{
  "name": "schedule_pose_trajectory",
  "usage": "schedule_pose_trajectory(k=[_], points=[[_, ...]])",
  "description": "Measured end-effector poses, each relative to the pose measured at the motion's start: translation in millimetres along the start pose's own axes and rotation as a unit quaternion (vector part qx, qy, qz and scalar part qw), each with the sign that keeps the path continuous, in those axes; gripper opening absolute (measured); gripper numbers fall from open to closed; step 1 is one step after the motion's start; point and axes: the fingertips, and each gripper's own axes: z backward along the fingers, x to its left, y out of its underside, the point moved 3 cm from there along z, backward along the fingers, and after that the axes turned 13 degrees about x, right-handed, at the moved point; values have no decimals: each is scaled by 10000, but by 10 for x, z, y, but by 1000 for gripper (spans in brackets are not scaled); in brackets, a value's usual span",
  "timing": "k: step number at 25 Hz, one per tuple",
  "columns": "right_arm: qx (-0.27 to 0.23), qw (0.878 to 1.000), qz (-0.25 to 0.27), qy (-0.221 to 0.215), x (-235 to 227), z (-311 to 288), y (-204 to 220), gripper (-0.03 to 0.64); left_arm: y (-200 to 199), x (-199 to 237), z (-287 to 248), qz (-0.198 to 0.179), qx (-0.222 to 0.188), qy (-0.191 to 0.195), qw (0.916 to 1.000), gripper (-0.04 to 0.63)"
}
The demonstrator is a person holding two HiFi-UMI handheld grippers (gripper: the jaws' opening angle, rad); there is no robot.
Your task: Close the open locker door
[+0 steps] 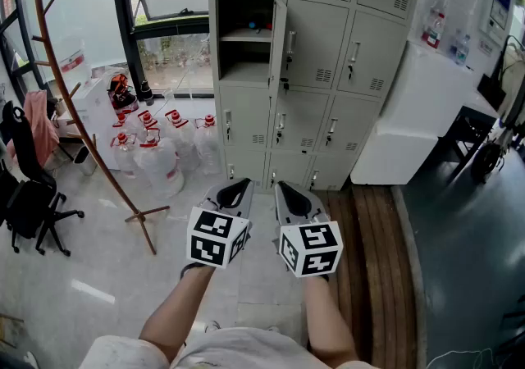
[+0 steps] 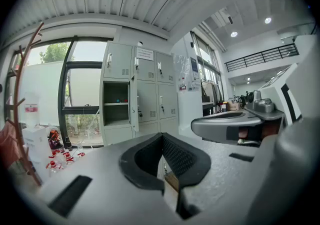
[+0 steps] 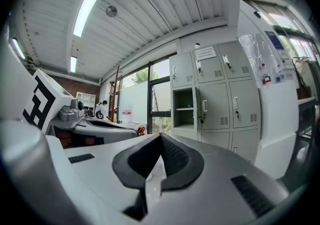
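Note:
A grey bank of lockers [image 1: 328, 64] stands ahead. One compartment [image 1: 244, 39] in the left column is open, with a shelf inside. Its door [image 1: 279, 39] is swung out to the right and shows nearly edge-on. Both grippers are held low in front of the person, well short of the lockers. My left gripper [image 1: 235, 187] is shut, with nothing between its fingers. My right gripper [image 1: 285, 189] beside it is shut and empty too. The left gripper view shows the open compartment [image 2: 116, 109] far beyond my left gripper [image 2: 161, 135]. The right gripper view shows the open compartment [image 3: 184, 109] beyond my right gripper [image 3: 160, 136].
Several water jugs [image 1: 160, 154] crowd the floor left of the lockers, under the window. A wooden coat stand [image 1: 82, 113] and a black office chair [image 1: 29, 187] are further left. A white cabinet [image 1: 410, 113] adjoins the lockers on the right, with a wooden floor strip [image 1: 369, 261] before it.

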Motion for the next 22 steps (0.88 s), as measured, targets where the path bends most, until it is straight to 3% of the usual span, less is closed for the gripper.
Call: schedule_pose_trajectory(k=[13, 22], points=[[-171, 9992, -43, -368, -601, 339, 105, 5, -90, -662, -302, 194, 65, -197, 9996, 6], [-198, 9972, -111, -706, -757, 389, 69, 5, -245, -736, -399, 297, -49, -338, 9990, 6]])
